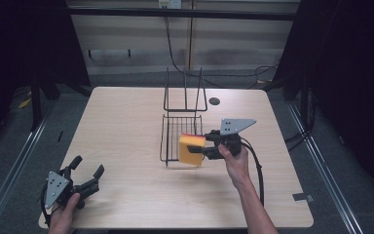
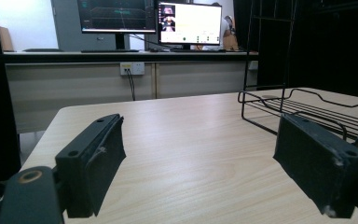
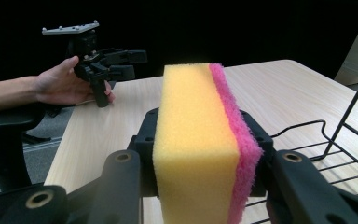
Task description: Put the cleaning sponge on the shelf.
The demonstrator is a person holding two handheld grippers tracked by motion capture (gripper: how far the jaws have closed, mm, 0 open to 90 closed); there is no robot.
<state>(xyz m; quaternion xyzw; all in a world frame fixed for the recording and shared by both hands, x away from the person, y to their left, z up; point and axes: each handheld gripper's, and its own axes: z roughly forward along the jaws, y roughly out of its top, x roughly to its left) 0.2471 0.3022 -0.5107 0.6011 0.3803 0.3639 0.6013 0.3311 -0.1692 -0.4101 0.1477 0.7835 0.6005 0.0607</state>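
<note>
Pale wood sets the stage: the table [image 1: 126,126] spreads wide under you, bare across your left half, which leaves room for both hands to work. Next down in size, the black wire rack [image 1: 182,131] sits near the middle, its tall back frame standing upright behind a flat grid tray. Now to the action: your right gripper [image 1: 205,147] has its jaws clamped on the sponge [image 1: 191,150], yellow foam with a pink scouring layer, squeezing it across its broad faces so it stands on edge and lifted off the tabletop at the rack's near right corner. I'd judge that edge-on hold suits carrying it over the tray's rim. Over at the near left corner, your left gripper [image 1: 86,172] rests low with its jaws spread wide and nothing between them, parked well away from the rack, likely just keeping clear.
</note>
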